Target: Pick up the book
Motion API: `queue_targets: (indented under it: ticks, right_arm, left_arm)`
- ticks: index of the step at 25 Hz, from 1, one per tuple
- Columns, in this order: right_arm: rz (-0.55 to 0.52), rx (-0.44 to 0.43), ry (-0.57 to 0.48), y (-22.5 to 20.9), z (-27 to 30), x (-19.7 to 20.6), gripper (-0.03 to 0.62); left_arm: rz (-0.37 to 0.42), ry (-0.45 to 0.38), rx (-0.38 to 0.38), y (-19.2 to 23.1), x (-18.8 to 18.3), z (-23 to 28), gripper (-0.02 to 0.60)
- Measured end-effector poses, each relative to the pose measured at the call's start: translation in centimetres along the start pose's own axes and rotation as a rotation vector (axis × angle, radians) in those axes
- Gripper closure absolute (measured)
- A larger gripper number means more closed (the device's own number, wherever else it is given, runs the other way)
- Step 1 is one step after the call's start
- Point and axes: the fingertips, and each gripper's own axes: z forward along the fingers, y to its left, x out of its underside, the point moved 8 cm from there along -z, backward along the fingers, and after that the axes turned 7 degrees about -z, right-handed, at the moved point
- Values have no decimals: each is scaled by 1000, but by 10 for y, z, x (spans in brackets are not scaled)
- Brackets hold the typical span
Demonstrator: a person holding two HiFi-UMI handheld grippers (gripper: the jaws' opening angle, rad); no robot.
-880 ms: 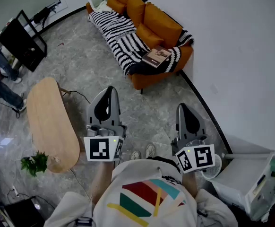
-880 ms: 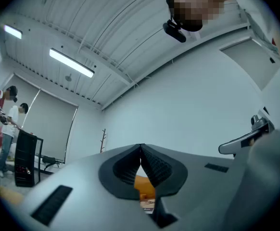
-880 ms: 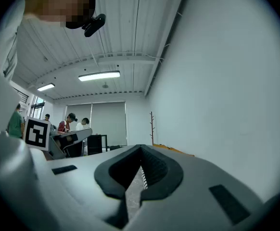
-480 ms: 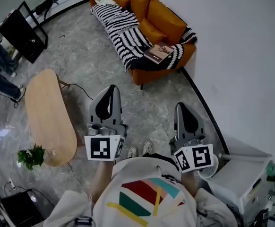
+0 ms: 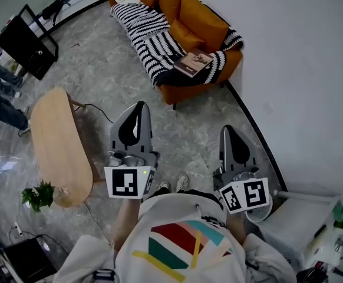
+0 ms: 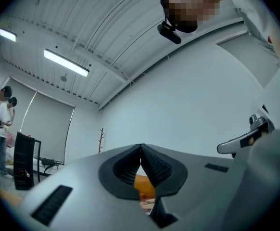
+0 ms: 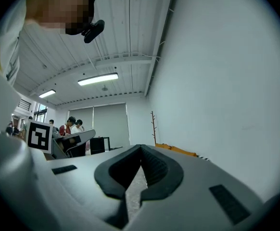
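Note:
The book (image 5: pixel 194 62), brown-covered, lies flat on the striped blanket at the right end of the orange sofa (image 5: pixel 204 22), far ahead of me in the head view. My left gripper (image 5: pixel 139 108) is held at waist height over the floor, jaws shut with nothing between them. My right gripper (image 5: pixel 228 131) is beside it on the right, also shut and holding nothing. Both are well short of the sofa. In the left gripper view, a bit of orange sofa (image 6: pixel 146 186) shows below the closed tips (image 6: pixel 140 147). The right gripper view shows its closed tips (image 7: pixel 141 148) and bare floor.
An oval wooden coffee table (image 5: pixel 56 146) stands left of me with a small green plant (image 5: pixel 37 196) near its end. A black stand (image 5: pixel 27 40) and people are at far left. A white wall runs along the right; a white cabinet (image 5: pixel 304 223) is at lower right.
The sofa and book have shifted slightly up and left in the head view as I turn and step; both grippers stay shut in front of me.

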Motion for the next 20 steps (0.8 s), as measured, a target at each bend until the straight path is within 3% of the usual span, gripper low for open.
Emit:
queue_targets:
  ticks: [5, 11, 16, 20]
  right_arm:
    - [30, 16, -23, -37, -8, 14, 585]
    - [140, 10, -15, -63, -2, 26, 585]
    - [161, -1, 2, -81, 30, 33, 585]
    - [129, -14, 18, -84, 69, 35, 585]
  left_arm:
    - [27, -22, -14, -17, 10, 14, 574]
    - [27, -2, -9, -21, 18, 44, 574]
    - [44, -6, 22, -22, 28, 77, 574]
    - [68, -51, 1, -3, 36, 105, 574]
